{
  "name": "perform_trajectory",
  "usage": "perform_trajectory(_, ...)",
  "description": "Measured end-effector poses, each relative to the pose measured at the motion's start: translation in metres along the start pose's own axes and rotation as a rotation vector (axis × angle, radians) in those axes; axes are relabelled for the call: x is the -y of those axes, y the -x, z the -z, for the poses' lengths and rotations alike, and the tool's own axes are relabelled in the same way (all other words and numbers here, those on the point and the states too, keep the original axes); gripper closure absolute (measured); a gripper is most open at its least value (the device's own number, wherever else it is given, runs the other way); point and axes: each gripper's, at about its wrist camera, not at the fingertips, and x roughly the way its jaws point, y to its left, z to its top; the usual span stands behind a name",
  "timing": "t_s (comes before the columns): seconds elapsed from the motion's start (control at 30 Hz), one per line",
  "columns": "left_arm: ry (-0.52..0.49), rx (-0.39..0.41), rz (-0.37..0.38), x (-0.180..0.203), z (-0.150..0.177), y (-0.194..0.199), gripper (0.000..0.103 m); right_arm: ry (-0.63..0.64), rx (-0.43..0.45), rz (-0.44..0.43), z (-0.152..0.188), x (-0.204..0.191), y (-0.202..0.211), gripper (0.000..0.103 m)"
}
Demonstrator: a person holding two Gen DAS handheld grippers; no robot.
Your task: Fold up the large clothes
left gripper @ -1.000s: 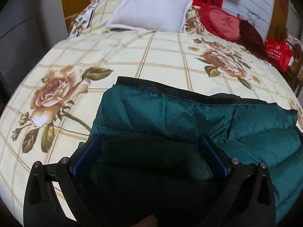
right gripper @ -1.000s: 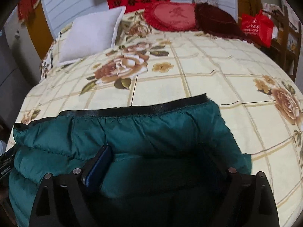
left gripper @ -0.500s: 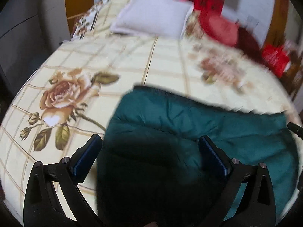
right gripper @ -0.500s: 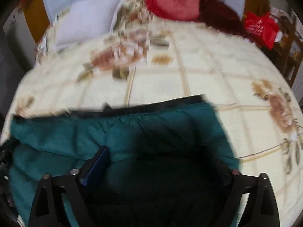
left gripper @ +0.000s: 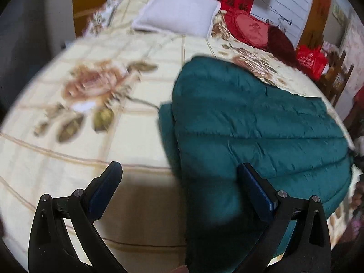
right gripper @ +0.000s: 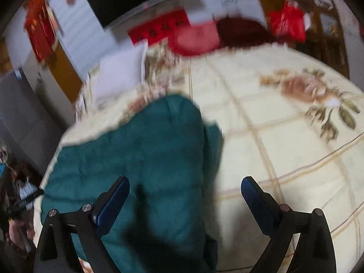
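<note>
Teal down jacket lies doubled over on the floral bedspread, apparently mid-fold; left hand-held gripper and right hand-held gripper hover above it, jaws apart, holding nothing.

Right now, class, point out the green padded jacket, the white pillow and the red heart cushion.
green padded jacket [left gripper: 254,122], left wrist view, quilted top panel.
white pillow [left gripper: 179,12], left wrist view, middle of its face.
red heart cushion [left gripper: 249,29], left wrist view, centre.

One green padded jacket, one white pillow, two red cushions, one red bag, all by one bed
</note>
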Motion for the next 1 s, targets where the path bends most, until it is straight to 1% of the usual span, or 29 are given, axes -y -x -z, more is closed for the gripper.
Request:
perform_trajectory(0.03,0.006,-0.009,0.027,0.000,0.000,-0.004,0.000,-0.001,-0.020,-0.011,0.000,0.000,-0.006,0.005)
perform_trajectory(0.07,0.003,-0.001,0.032,0.001,0.000,-0.006,0.000,-0.011,-0.047,-0.034,0.001,0.002,-0.015,0.005)
perform_trajectory(0.13,0.005,-0.004,0.047,0.003,0.002,-0.012,0.000,-0.032,-0.050,-0.045,0.002,0.007,-0.023,0.004)
perform_trajectory(0.17,0.024,-0.030,0.076,0.001,0.004,-0.021,0.000,-0.054,-0.055,-0.057,0.002,0.011,-0.027,0.000)
perform_trajectory(0.2,0.057,-0.057,0.113,-0.004,0.004,-0.027,0.000,-0.082,-0.072,-0.070,0.002,0.015,-0.032,0.000)
perform_trajectory(0.23,0.099,-0.082,0.153,-0.011,0.003,-0.033,0.000,-0.111,-0.077,-0.110,0.003,0.020,-0.036,0.000)
perform_trajectory(0.27,0.127,-0.081,0.182,-0.016,0.003,-0.032,0.000,-0.106,-0.069,-0.125,0.002,0.021,-0.037,0.000)
perform_trajectory(0.3,0.120,-0.082,0.191,-0.017,0.003,-0.032,0.000,-0.093,-0.071,-0.140,0.001,0.021,-0.038,0.000)
perform_trajectory(0.4,0.093,-0.051,0.189,-0.014,0.005,-0.030,0.000,-0.072,-0.080,-0.189,-0.001,0.023,-0.041,0.000)
perform_trajectory(0.5,0.068,-0.030,0.212,-0.016,0.005,-0.032,0.000,-0.051,-0.097,-0.287,-0.006,0.024,-0.050,0.000)
perform_trajectory(0.63,0.044,-0.050,0.269,-0.021,-0.004,-0.039,0.000,-0.060,-0.124,-0.375,-0.014,0.024,-0.062,0.000)
perform_trajectory(0.77,0.060,-0.077,0.333,-0.018,-0.018,-0.049,0.000,-0.026,-0.159,-0.423,-0.019,0.015,-0.074,0.000)
perform_trajectory(0.83,0.028,-0.109,0.387,-0.009,-0.019,-0.053,0.001,-0.009,-0.170,-0.451,-0.020,0.011,-0.078,0.000)
perform_trajectory(0.87,0.001,-0.124,0.402,-0.002,-0.019,-0.053,0.002,0.001,-0.178,-0.478,-0.019,0.009,-0.078,0.002)
perform_trajectory(0.93,-0.053,-0.122,0.400,0.006,-0.019,-0.050,0.005,0.016,-0.180,-0.463,-0.018,0.008,-0.079,0.003)
perform_trajectory(1.0,-0.049,-0.109,0.413,0.004,-0.018,-0.046,0.011,0.022,-0.176,-0.445,-0.016,0.006,-0.078,0.003)
